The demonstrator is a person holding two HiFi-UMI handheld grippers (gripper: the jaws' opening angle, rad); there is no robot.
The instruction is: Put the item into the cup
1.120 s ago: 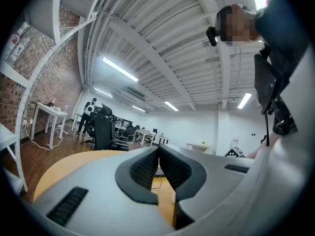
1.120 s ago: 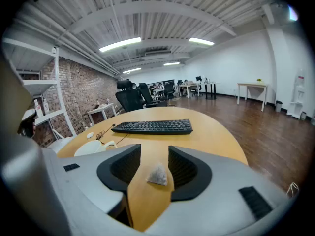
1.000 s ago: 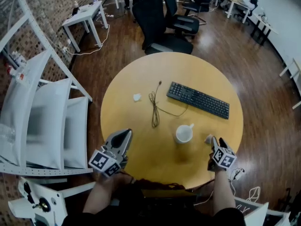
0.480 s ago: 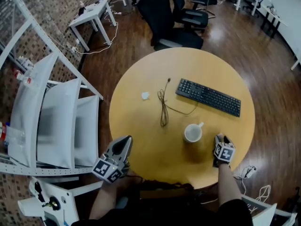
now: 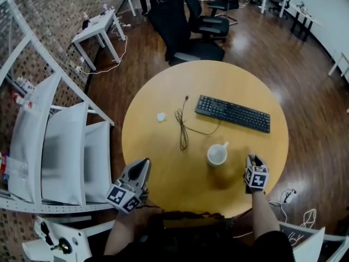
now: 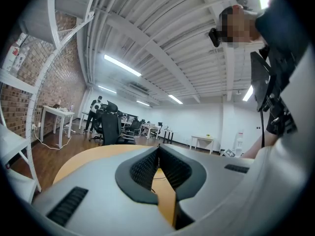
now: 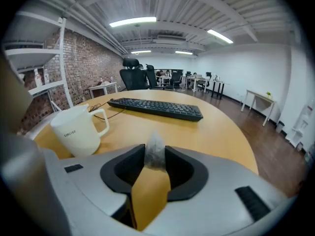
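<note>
Dark wood floor all round, brick wall upper left, black office chair up top (white shelving left).

right gripper jaws, wide apart a moment ago, now closing on small grey item

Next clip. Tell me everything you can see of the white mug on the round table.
The white mug stands upright on the yellow round table, mouth up, and from the head view its inside looks white and empty. It looks like glazed ceramic, with one loop handle turned toward the keyboard and a short line of dark lettering on its side. It sits on the person's side of the keyboard, to the right of the cable. Only the table touches it.
</note>
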